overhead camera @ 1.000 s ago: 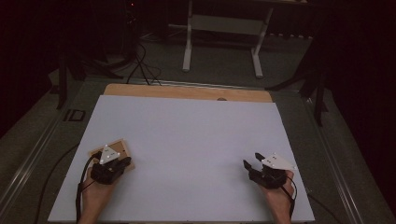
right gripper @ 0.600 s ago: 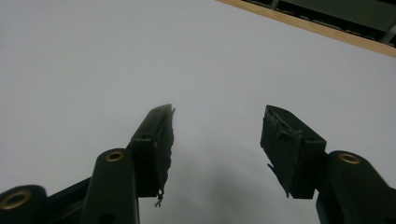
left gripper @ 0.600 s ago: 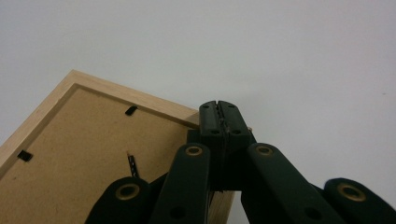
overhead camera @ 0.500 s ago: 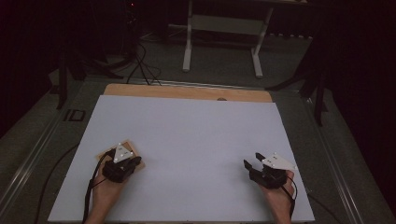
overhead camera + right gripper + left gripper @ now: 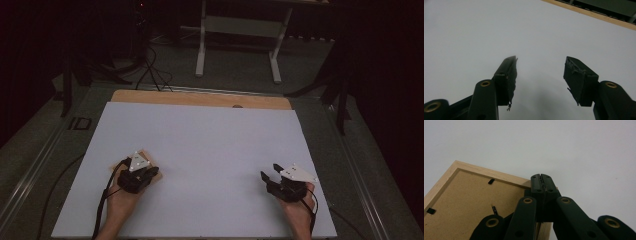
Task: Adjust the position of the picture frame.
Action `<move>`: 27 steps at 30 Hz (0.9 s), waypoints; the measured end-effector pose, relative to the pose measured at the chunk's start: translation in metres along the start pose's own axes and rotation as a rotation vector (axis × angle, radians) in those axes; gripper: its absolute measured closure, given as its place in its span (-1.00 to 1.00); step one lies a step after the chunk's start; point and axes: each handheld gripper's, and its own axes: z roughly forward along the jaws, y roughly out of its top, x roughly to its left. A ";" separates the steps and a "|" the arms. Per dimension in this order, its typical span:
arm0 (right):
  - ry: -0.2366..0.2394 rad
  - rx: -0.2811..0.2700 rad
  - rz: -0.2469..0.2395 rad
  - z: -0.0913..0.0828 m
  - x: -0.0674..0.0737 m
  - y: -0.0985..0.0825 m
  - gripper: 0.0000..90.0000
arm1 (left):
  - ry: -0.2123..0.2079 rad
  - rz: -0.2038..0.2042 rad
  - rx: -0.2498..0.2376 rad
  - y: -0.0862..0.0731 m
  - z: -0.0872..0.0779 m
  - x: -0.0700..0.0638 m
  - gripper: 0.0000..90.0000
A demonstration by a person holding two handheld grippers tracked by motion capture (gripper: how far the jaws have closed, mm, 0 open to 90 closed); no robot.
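A large white rectangular sheet (image 5: 210, 150) covers the light wooden tabletop (image 5: 200, 98). Beyond it, a white metal stand (image 5: 239, 30) rests on dim grey carpeted floor (image 5: 235, 75) amid trailing black cables (image 5: 150, 70), under dark surroundings.

The table (image 5: 200, 98) is being shown with a light wooden top, exposed only as a strip along its far edge. Most of it is being covered by a large white sheet (image 5: 210, 150) laid flat. A wooden picture frame (image 5: 474, 202) is being seen lying face down on the sheet, near its front left corner.
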 end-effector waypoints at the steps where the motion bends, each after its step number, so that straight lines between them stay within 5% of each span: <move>1: 0.000 -0.001 0.000 0.000 0.000 0.000 -0.04 | -0.003 0.001 0.003 0.001 0.001 -0.002 1.00; 16: 0.001 -0.001 -0.001 0.000 -0.001 0.000 -0.04 | -0.048 0.006 -0.013 0.019 0.024 -0.023 1.00; 27: 0.000 -0.002 0.002 -0.001 -0.001 -0.001 -0.04 | -0.048 0.031 -0.022 0.020 0.019 -0.020 0.99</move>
